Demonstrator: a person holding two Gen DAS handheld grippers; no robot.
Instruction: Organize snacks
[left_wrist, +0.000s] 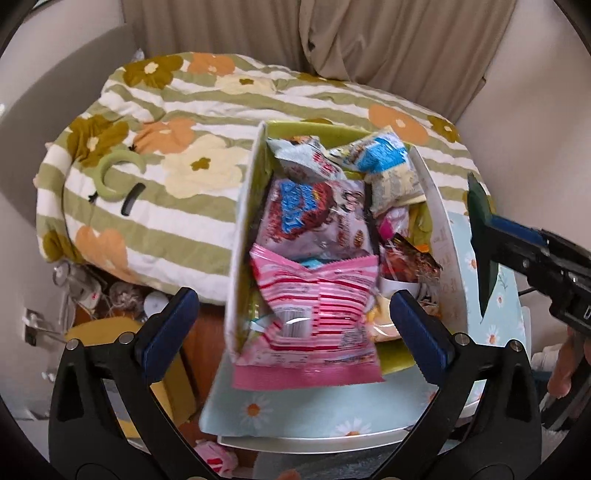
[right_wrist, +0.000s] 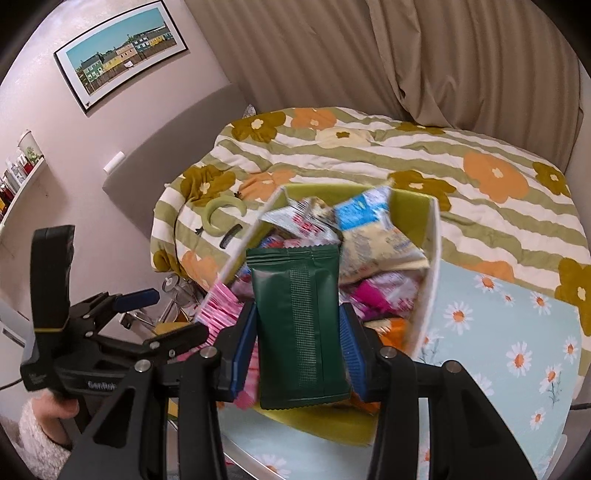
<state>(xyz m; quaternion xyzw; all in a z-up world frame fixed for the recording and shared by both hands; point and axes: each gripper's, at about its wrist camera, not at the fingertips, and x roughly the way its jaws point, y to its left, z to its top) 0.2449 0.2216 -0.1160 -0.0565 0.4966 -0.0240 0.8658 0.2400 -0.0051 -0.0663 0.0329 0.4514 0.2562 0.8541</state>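
A bed under a green-striped floral quilt (right_wrist: 369, 162) fills the back of the room, and against its near edge sits a small table with a daisy-print cloth (left_wrist: 295, 413) carrying the snack box (left_wrist: 243, 229), an open carton with white walls and a lime-green lining, already heaped with packets. A pink striped snack bag (left_wrist: 314, 321) lies tipped over the box's near edge, half in and half hanging out toward the cloth, right between the spread fingers of the left gripper (left_wrist: 293, 334); those jaws stand wide apart and touch nothing, so the bag is let go. It looks precarious to me and may want a nudge deeper before it slides out. The right gripper (right_wrist: 297, 347) is clamped on a dark green sachet (right_wrist: 301, 325), pinching it by its lower sides and holding it upright just in front of the box. To place it well, I would carry it over the near wall, aim for the gap beside the blue-and-cream packet (right_wrist: 373, 236), lower it until it rests among the others, and only then release, keeping clear of the pink bag.
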